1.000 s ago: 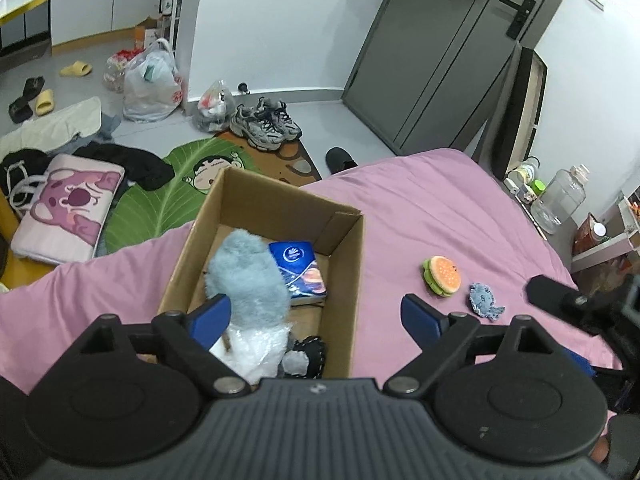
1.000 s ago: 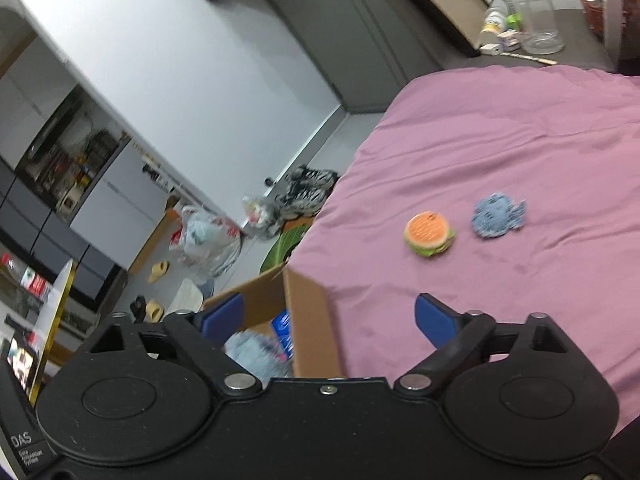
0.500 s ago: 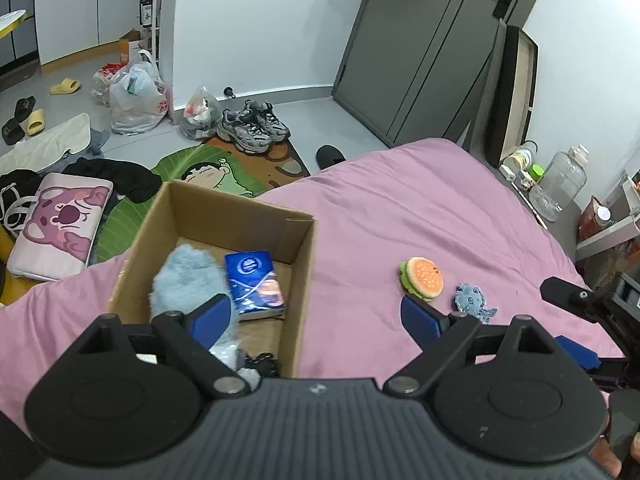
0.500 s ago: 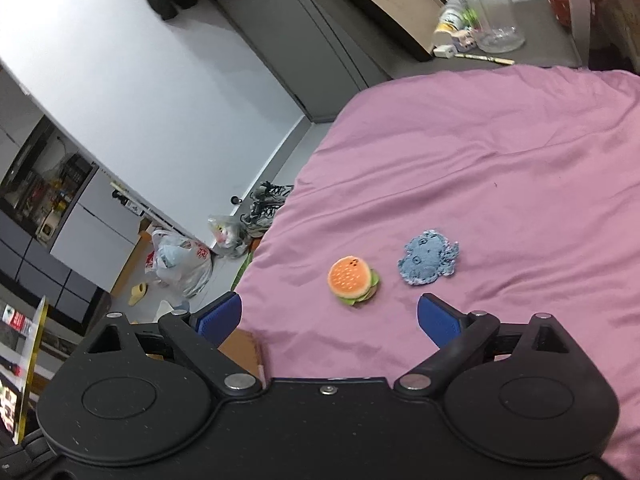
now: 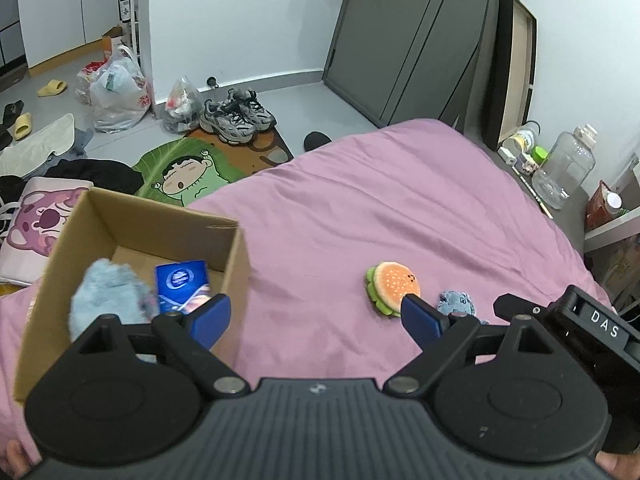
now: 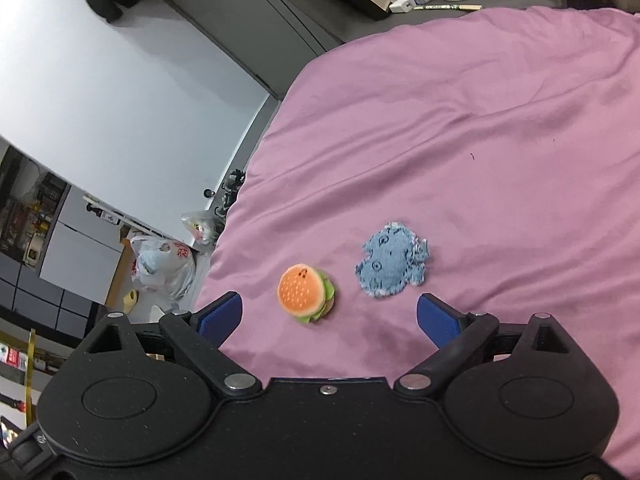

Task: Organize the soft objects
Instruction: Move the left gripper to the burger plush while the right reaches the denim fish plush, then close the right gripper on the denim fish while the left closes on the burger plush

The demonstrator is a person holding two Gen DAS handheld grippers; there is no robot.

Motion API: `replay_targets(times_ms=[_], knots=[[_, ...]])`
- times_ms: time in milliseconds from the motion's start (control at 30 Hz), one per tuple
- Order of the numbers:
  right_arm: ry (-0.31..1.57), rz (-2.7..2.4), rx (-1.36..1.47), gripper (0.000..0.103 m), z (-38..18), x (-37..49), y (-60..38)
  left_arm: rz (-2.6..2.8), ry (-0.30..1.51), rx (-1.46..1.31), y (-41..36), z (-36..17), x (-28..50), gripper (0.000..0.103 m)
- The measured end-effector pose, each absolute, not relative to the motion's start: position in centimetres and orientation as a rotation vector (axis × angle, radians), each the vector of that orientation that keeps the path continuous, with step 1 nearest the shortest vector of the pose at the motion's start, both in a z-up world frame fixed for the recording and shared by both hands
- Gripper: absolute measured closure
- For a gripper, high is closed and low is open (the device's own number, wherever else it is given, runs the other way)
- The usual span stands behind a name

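The cardboard box (image 5: 236, 264) on the pink bed cover (image 5: 400, 200) already holds a fluffy blue-grey plush (image 5: 108, 296) and a blue packet (image 5: 182, 284), so part of the tidying looks done. Two soft things are still out on the cover, well to the right of the box: a burger plush (image 5: 394, 286) and, just beside it on the side away from the box, a small blue knitted toy (image 5: 456, 304). The left gripper (image 5: 316, 316) has its tongs spread and empty, one blue pad over the box's near corner and the other just beside the burger. The right gripper (image 6: 330, 316) is likewise spread and carrying nothing, hovering close above the two loose toys, with the burger plush (image 6: 306, 294) nearer its middle than the knitted toy (image 6: 394, 266); I judge the burger is the likelier next pick. Only the left view shows the box and its contents, and part of the right tool beyond the toys; the right view gives the clearer look at the two toys but leaves the box out of sight.
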State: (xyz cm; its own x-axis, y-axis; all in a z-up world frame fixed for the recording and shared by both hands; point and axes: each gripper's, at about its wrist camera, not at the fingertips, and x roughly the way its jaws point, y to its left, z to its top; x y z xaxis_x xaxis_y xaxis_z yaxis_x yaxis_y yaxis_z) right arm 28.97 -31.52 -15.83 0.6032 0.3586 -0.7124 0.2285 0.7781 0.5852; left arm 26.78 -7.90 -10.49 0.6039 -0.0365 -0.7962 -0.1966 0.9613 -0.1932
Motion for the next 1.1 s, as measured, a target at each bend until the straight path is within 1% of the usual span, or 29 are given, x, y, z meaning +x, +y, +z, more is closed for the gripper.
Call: replay_targets(times_ms=[133, 200, 233, 300, 333, 400, 467, 700, 967, 1033, 1100], knots=[[0.949, 0.073, 0.722, 0.014, -17.0, 30.1, -32.4, 0.115, 0.937, -0.283, -8.9, -11.6, 28.4, 0.012], [0.962, 0.071, 0.734, 0.025, -17.9, 30.6, -32.9, 0.133, 0.944, -0.277, -9.5, -12.2, 29.0, 0.012], [0.965, 0.074, 0.739, 0.028, -18.3, 30.8, -33.0, 0.138, 0.950, -0.271, -9.8, -12.5, 29.4, 0.012], [0.976, 0.072, 0.752, 0.040, -19.2, 31.1, -33.3, 0.143, 0.961, -0.270, -10.4, -13.1, 30.2, 0.012], [0.980, 0.075, 0.756, 0.044, -19.6, 31.3, -33.4, 0.147, 0.965, -0.273, -10.7, -13.5, 30.6, 0.012], [1.010, 0.078, 0.777, 0.058, -20.9, 31.8, -33.5, 0.155, 0.969, -0.278, -11.1, -14.0, 31.2, 0.012], [1.027, 0.088, 0.814, 0.064, -21.9, 32.1, -33.6, 0.162, 0.975, -0.282, -11.5, -14.6, 31.8, 0.012], [1.062, 0.064, 0.827, 0.064, -23.5, 33.7, -33.8, 0.185, 1.003, -0.263, -12.9, -16.5, 33.9, 0.012], [1.062, 0.072, 0.856, 0.063, -24.3, 34.3, -34.6, 0.198, 1.047, -0.273, -14.4, -19.0, 35.9, 0.012], [1.058, 0.077, 0.872, 0.061, -24.4, 34.4, -34.9, 0.200, 1.056, -0.274, -15.0, -19.5, 36.3, 0.013], [1.049, 0.087, 0.892, 0.053, -24.5, 34.3, -35.3, 0.203, 1.061, -0.274, -15.3, -19.8, 36.6, 0.013]])
